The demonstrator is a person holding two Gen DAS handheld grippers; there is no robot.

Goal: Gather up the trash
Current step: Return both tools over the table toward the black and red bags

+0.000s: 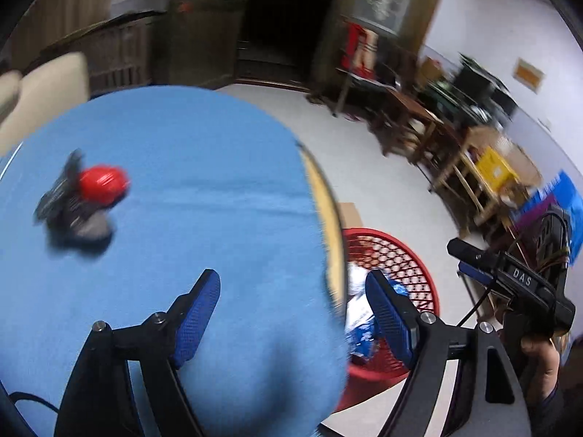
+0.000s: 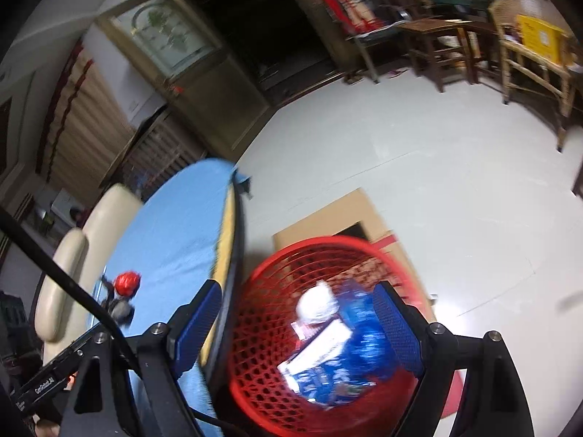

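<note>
Both jaws gape empty; blurred trash [image 1: 82, 200] on table [image 1: 204, 182], red basket [image 2: 255, 382] partly hidden.

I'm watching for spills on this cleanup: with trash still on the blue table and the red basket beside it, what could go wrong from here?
1. The red and grey trash lies far across the blue table from the open left gripper; a long reach may push it away.
2. The red basket sits on the floor below the table's edge, so a release too early could miss it.
</note>
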